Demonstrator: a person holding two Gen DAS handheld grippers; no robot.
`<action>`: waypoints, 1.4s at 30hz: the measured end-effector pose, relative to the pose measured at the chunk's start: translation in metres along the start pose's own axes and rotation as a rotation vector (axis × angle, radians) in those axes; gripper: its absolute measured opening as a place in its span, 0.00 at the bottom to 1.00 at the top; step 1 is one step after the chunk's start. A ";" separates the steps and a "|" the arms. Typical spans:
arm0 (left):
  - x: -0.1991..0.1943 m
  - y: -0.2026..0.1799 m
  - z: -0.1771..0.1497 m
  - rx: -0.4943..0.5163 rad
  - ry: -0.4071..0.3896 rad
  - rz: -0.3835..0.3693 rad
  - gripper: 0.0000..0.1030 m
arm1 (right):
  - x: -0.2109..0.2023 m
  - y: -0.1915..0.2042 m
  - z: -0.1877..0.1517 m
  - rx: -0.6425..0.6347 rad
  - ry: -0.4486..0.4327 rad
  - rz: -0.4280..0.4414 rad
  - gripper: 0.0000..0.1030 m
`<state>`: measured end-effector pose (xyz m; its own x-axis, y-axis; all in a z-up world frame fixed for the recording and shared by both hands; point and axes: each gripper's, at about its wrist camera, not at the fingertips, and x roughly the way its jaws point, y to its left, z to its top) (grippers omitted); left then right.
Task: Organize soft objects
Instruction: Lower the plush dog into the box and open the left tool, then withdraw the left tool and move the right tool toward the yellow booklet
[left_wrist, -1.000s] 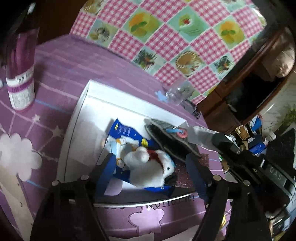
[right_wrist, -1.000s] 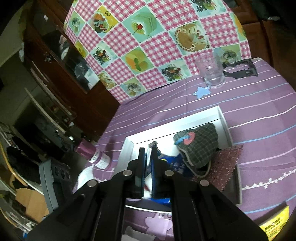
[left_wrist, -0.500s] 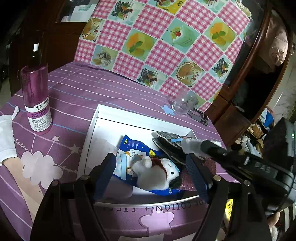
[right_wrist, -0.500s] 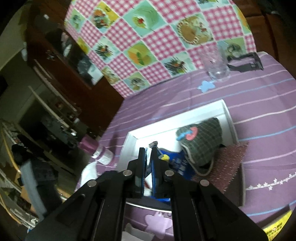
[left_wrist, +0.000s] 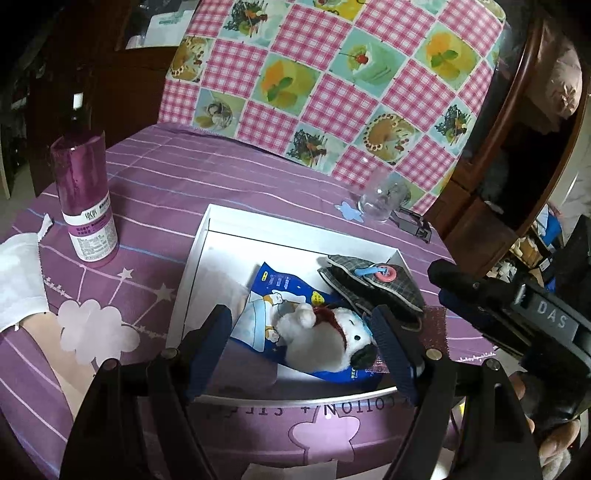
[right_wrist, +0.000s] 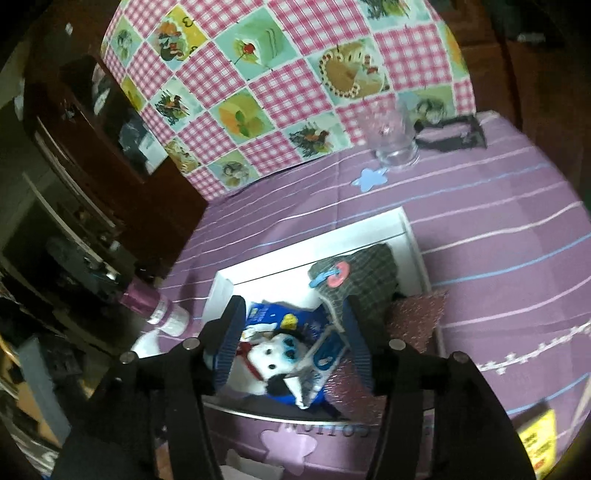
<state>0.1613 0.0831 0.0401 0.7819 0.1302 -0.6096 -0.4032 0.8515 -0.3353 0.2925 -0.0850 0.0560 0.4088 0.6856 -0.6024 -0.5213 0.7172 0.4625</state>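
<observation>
A shallow white box (left_wrist: 295, 232) sits on the purple tablecloth. In it lie a white plush dog (left_wrist: 325, 343) with a red scarf on a blue packet (left_wrist: 277, 291), a grey plaid pouch (left_wrist: 373, 284) with a pink button, and a pink glittery cloth (left_wrist: 436, 328). My left gripper (left_wrist: 301, 350) hovers open over the box's near rim, its fingers on either side of the dog without touching it. My right gripper (right_wrist: 293, 339) is opening above the plush dog (right_wrist: 273, 358) and packet (right_wrist: 262, 314). Its pads are clear of both.
A purple bottle (left_wrist: 86, 206) stands left of the box, with a white cloth (left_wrist: 18, 277) at the table's left edge. A clear glass (left_wrist: 380, 199) and a black clip (left_wrist: 413, 225) sit behind the box. A checked cloth hangs at the back. A dark cabinet (left_wrist: 517, 147) is on the right.
The right jaws were almost shut over the packet and have now spread wide. The left view has tipped up, showing more of the table. In that view the right gripper has drawn back to the right.
</observation>
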 end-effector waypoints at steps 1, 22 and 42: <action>-0.001 -0.001 0.000 0.005 -0.006 0.004 0.76 | 0.000 0.002 0.000 -0.014 0.000 -0.014 0.55; -0.015 -0.015 -0.004 0.048 0.000 -0.003 0.78 | 0.003 0.017 -0.014 -0.150 0.118 -0.163 0.54; -0.007 -0.045 -0.027 0.087 0.082 0.011 0.78 | -0.034 -0.011 -0.040 -0.195 0.125 -0.276 0.54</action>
<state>0.1613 0.0303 0.0404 0.7347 0.1009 -0.6708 -0.3658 0.8917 -0.2664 0.2541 -0.1211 0.0453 0.4656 0.4398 -0.7680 -0.5421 0.8277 0.1453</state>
